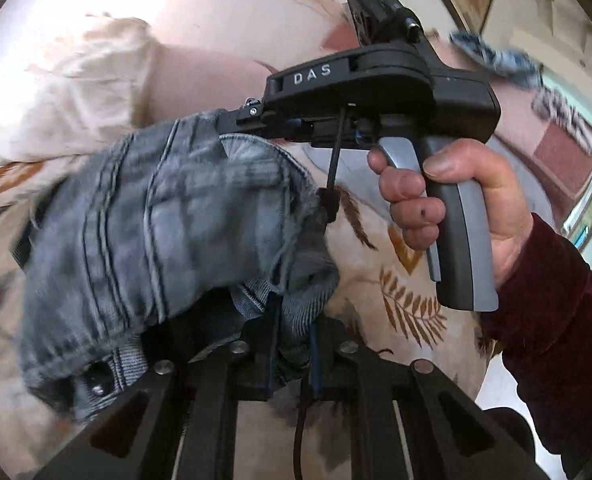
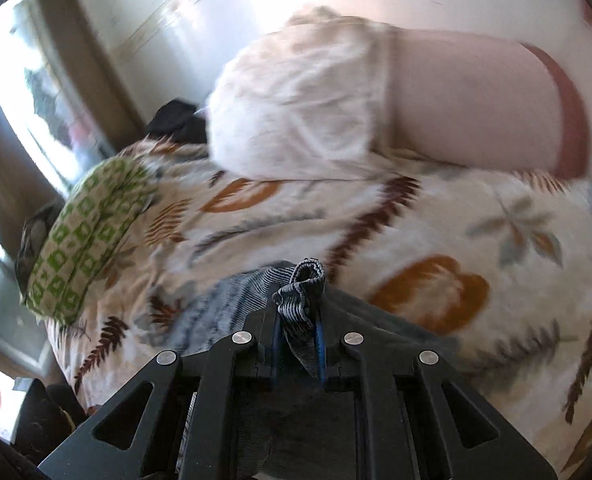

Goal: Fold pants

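The pants are faded blue-grey jeans (image 1: 144,224), lifted above a leaf-patterned bedspread (image 1: 407,304). My left gripper (image 1: 292,344) is shut on a bunched edge of the jeans, which hang to the left in its view. My right gripper (image 1: 232,124) shows in the left wrist view as a black tool held by a hand, its fingers clamped on another edge of the jeans. In the right wrist view my right gripper (image 2: 299,316) is shut on a folded denim hem (image 2: 303,292), with the rest of the jeans (image 2: 232,304) hanging below over the bedspread (image 2: 415,224).
A white pillow (image 2: 296,108) and a pink pillow (image 2: 467,112) lie at the head of the bed. A green-patterned cushion (image 2: 84,240) lies at the bed's left edge near a bright window (image 2: 20,80). A dark garment (image 2: 176,120) sits behind the pillows.
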